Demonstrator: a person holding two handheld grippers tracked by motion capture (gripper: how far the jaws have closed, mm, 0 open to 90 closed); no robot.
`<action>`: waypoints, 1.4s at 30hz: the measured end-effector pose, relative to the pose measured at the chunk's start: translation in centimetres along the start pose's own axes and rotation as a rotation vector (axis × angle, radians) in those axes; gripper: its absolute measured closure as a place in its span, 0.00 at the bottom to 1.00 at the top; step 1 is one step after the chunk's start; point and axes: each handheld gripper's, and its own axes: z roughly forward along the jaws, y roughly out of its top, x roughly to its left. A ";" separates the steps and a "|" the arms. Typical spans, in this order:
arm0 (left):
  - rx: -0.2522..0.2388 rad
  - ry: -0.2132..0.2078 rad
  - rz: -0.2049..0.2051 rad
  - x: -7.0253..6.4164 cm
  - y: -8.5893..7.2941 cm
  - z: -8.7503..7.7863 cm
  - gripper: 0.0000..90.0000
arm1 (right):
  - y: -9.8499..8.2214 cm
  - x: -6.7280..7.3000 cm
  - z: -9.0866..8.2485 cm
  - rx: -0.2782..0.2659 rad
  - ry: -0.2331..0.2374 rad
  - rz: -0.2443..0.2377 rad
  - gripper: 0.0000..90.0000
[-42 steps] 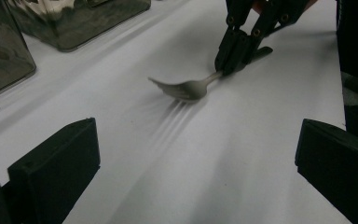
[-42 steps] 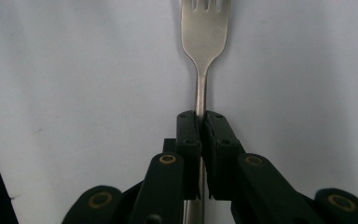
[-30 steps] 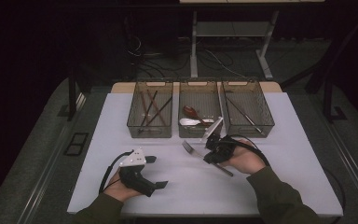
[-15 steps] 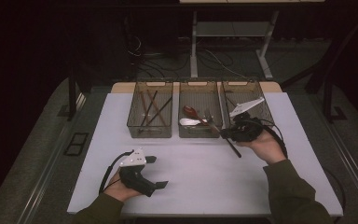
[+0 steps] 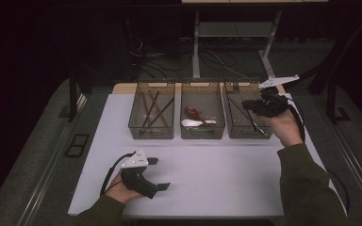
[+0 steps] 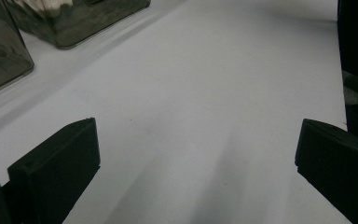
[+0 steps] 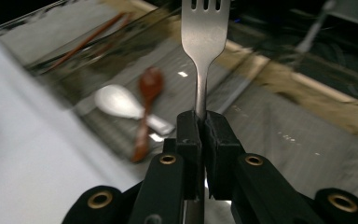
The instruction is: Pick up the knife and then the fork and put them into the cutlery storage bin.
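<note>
Dim lab or studio, white worktable (image 5: pixel 207 174), three sorting bins (image 5: pixel 202 134), floor cables (image 5: pixel 217 59)

table (image 5: pixel 207 188): near side, three bins in a row along far edge
left bin (image 5: pixel 152 111): far left of row, sticks (image 5: pixel 151 108) inside, crossed
middle bin (image 5: pixel 202 110): between the other two, two spoons (image 5: pixel 195 118) inside, side by side
right bin (image 5: pixel 245 113): right end of row, thin utensil lying inside
right gripper (image 5: pixel 252 107): above right bin, off the table
fork (image 7: pixel 203 51): pinched between right gripper's jaws, tines pointing away
left gripper (image 5: pixel 158 174): on table, near left, well before the bins
</note>
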 end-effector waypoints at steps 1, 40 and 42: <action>0.001 0.001 0.001 0.0 0.0 0.0 0.00 | 0.1 -0.6 0.1 -0.012 -0.020 0.016 0.94; 0.005 0.008 -0.005 -0.2 -0.1 0.0 0.00 | -5.3 -4.7 2.0 -0.012 -0.021 0.158 0.48; 0.003 0.006 -0.004 -0.2 -0.1 0.0 0.00 | -5.4 -4.3 1.7 -0.045 -0.038 0.151 0.39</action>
